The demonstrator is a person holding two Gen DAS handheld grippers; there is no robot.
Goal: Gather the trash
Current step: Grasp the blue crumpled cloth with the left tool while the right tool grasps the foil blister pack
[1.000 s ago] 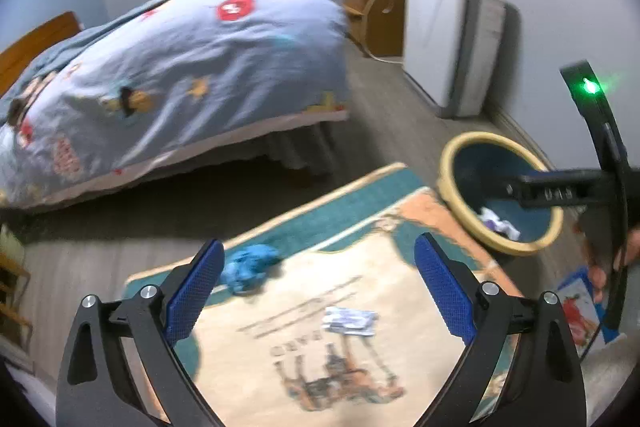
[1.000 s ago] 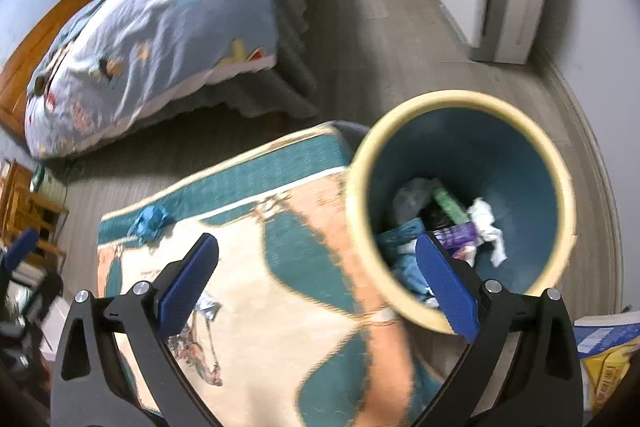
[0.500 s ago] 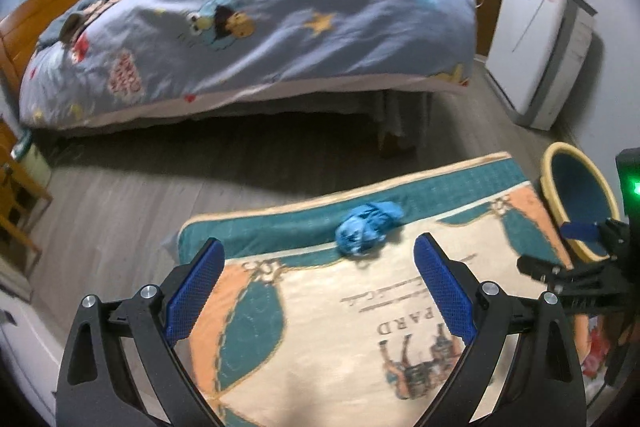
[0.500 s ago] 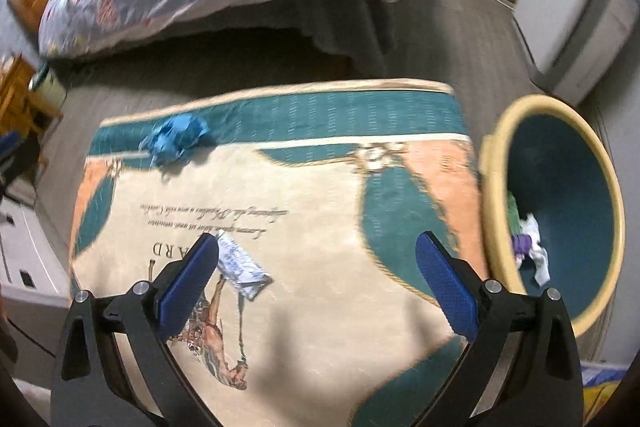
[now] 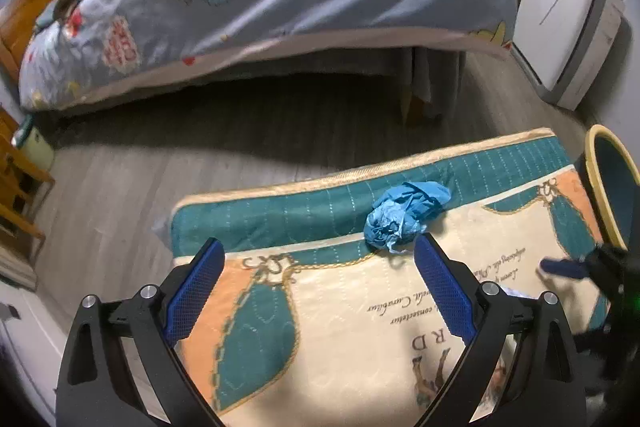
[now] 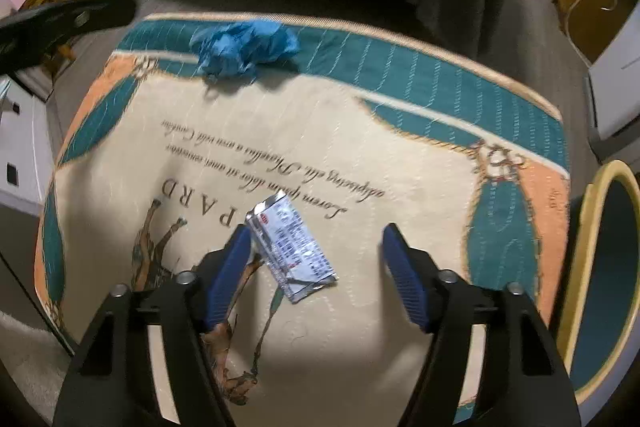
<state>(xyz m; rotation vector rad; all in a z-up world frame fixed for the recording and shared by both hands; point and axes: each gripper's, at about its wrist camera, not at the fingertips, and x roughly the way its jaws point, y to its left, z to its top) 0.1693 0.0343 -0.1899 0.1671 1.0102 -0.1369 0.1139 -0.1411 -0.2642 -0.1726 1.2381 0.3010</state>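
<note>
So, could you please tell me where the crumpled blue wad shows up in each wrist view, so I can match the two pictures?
Left wrist: the crumpled blue wad lies right of centre on the rug's teal border, just beyond the left gripper.
Right wrist: it lies upper left on the same border, far beyond the right gripper.
Shared landmark: the rug's script lettering, nearer the camera than the wad.

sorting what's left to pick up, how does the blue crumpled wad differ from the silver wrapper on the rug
The blue crumpled wad is bunched into a puffy lump; the silver wrapper lies flat.
The wad is plain blue; the wrapper is shiny foil with printed text.
The wad sits on the rug's teal border near the bed; the wrapper lies on the cream middle, between the closing right gripper's jaws.
Both lie loose on the rug.
</note>
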